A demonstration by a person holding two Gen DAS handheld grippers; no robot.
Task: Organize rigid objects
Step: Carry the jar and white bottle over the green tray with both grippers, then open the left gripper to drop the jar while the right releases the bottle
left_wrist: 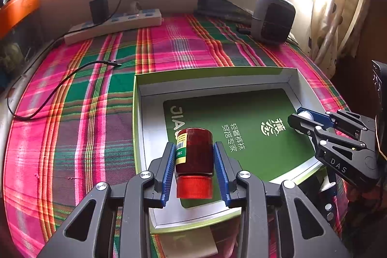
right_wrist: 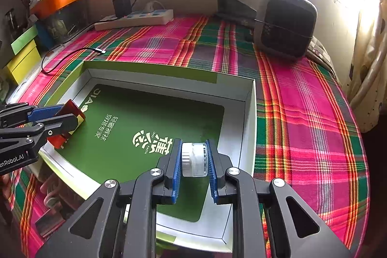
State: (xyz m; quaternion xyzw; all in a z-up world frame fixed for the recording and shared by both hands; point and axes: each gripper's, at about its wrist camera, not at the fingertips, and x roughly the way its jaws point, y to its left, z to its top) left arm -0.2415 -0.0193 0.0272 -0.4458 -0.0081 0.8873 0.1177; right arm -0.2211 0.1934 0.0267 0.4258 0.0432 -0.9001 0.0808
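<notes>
- While both claws reached into it, the shallow box [left_wrist: 205,71] on the plaid cloth [left_wrist: 84,100] had only low walls, so a rolling item could escape.
- The left claw [left_wrist: 194,145] pinched the red bottle [left_wrist: 194,156], cap toward 6 o'clock, near the box's 6 o'clock edge; once released, its round body might roll.
- The right claw [right_wrist: 194,142] pinched the small white jar [right_wrist: 194,158] near the 3 o'clock wall, where it could snag.
</notes>
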